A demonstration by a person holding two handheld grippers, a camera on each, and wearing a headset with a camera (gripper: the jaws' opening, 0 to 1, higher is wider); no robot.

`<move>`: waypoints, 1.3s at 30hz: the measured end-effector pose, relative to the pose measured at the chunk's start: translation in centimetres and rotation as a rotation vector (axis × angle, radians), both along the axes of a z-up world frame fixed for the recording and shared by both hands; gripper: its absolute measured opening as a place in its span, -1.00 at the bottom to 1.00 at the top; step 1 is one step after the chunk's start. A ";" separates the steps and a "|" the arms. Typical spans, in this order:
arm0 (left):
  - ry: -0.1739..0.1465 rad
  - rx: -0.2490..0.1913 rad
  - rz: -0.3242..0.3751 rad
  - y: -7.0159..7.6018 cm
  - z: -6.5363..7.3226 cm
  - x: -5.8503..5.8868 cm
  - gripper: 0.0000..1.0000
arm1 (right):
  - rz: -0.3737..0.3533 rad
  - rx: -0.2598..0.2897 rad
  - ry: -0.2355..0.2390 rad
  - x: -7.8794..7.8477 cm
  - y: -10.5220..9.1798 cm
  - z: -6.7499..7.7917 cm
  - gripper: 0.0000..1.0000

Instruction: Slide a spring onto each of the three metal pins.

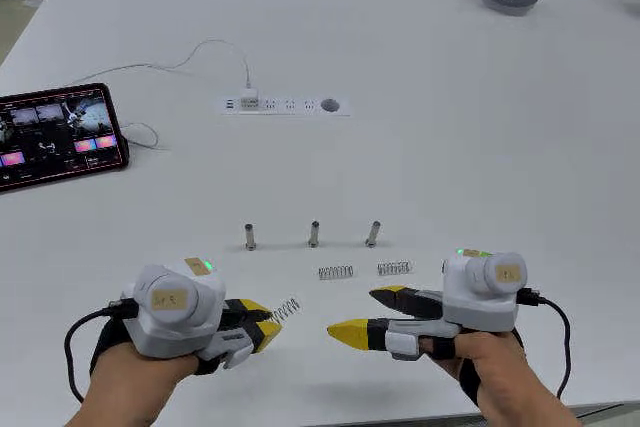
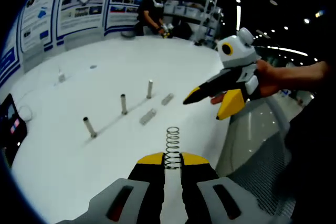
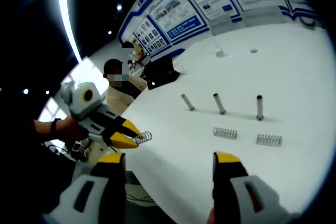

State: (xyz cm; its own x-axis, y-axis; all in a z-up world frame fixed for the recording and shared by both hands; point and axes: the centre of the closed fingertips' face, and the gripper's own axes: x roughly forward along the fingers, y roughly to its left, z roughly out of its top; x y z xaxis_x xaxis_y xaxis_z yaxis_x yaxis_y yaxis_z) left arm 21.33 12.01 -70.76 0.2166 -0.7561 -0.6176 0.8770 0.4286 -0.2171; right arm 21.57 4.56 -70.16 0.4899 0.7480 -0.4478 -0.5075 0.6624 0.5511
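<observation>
Metal spring [image 2: 172, 141], pinched between left fingers [image 2: 150, 160]

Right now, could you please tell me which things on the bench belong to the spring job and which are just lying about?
For the job: metal pins, three standing in a row; loose springs, two lying flat; spring held in the left gripper; right gripper, open.

Just lying about: tablet; power strip; grey curved strap.
</observation>
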 end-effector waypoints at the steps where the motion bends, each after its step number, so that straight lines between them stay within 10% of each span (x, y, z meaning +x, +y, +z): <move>1: 0.000 -0.001 -0.005 -0.2 0.0 -0.1 -0.79 | 0.002 0.008 0.000 0.0 0.1 0.1 0.32; 14: -0.018 -0.020 -0.067 -2.2 1.3 -1.2 -0.79 | 0.038 0.167 0.042 -0.6 2.4 1.6 -0.33; 39: -0.030 -0.011 -0.165 -3.4 1.4 -2.5 -0.80 | 0.068 0.228 0.064 -1.5 3.7 2.2 -0.75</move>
State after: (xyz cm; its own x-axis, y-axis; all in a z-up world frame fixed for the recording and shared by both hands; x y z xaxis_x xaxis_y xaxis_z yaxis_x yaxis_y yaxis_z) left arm 18.86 8.56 -69.35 0.1075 -0.7893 -0.6045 0.9414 0.2764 -0.1935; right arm 20.05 8.29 -67.96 0.4114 0.8633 -0.2925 -0.5055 0.4831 0.7149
